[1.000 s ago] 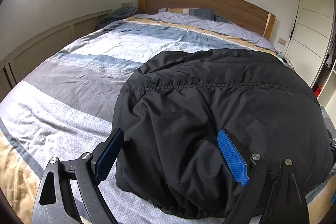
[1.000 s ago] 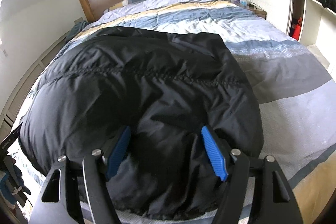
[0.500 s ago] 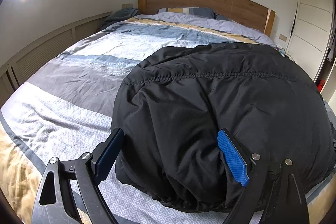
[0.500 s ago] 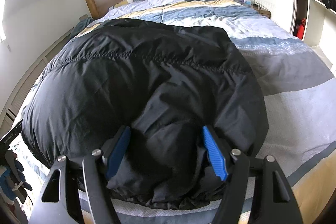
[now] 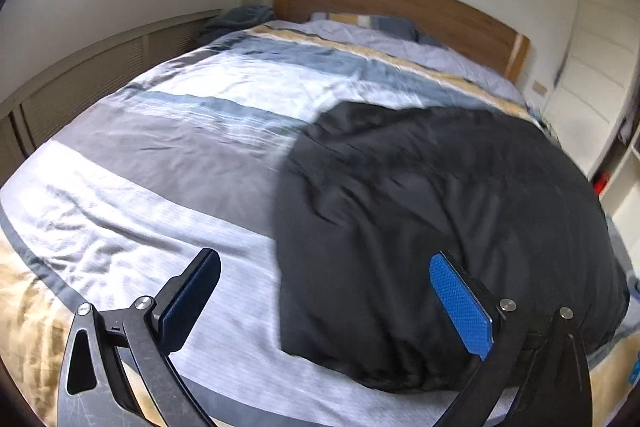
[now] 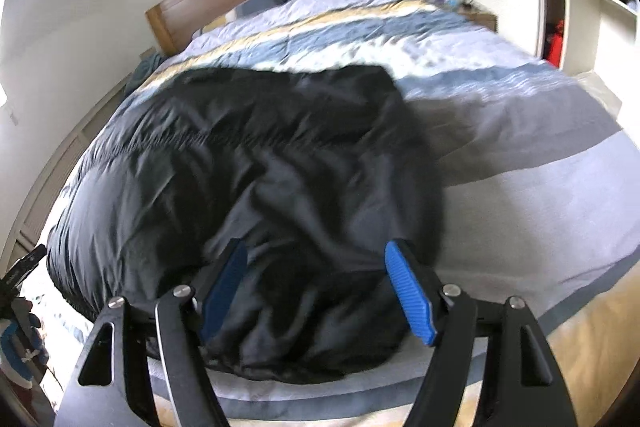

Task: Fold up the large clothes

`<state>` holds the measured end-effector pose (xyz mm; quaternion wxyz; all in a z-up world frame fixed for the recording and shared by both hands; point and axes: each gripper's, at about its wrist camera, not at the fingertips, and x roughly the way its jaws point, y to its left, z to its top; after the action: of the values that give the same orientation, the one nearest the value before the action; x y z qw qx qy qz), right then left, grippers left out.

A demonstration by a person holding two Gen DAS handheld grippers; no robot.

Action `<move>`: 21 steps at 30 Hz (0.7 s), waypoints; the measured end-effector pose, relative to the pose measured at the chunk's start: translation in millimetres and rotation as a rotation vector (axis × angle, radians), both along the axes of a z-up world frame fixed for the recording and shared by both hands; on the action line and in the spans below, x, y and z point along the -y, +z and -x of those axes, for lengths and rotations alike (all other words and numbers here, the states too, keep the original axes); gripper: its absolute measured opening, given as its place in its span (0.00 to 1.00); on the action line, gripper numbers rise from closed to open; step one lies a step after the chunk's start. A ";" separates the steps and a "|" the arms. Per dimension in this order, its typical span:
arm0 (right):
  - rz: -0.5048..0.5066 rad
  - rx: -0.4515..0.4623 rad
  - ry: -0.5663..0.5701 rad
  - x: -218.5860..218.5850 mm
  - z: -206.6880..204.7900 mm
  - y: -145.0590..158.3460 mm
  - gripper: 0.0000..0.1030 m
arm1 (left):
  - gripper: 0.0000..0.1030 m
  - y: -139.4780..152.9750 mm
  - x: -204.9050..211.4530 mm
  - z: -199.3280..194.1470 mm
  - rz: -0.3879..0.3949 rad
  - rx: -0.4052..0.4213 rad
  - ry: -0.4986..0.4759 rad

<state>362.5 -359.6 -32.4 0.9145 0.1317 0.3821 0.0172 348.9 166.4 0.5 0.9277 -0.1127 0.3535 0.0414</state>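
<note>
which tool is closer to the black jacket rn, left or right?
Right. The right tool sits open over the black jacket near its hem; the left tool straddles its left edge, mostly over the duvet.

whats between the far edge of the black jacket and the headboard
In both wrist views only the striped duvet covers that stretch beyond the black jacket, then pillows against the wooden headboard.

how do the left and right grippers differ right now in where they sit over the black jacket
The left gripper sits at the black jacket's edge: one of its fingers is over the striped duvet, the other over the jacket. The right gripper has black fabric bunched between both fingers. Both are open, at the jacket's near edge.
</note>
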 end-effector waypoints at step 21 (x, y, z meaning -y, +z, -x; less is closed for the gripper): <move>-0.471 -0.114 -0.112 112.1 -38.8 -45.4 0.79 | 0.99 -53.3 -63.1 -78.5 0.440 -0.208 -0.092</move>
<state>401.2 -471.7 -77.8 0.8350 0.3629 0.4108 0.0478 427.4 229.4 -52.8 0.8403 -0.2910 0.4525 -0.0675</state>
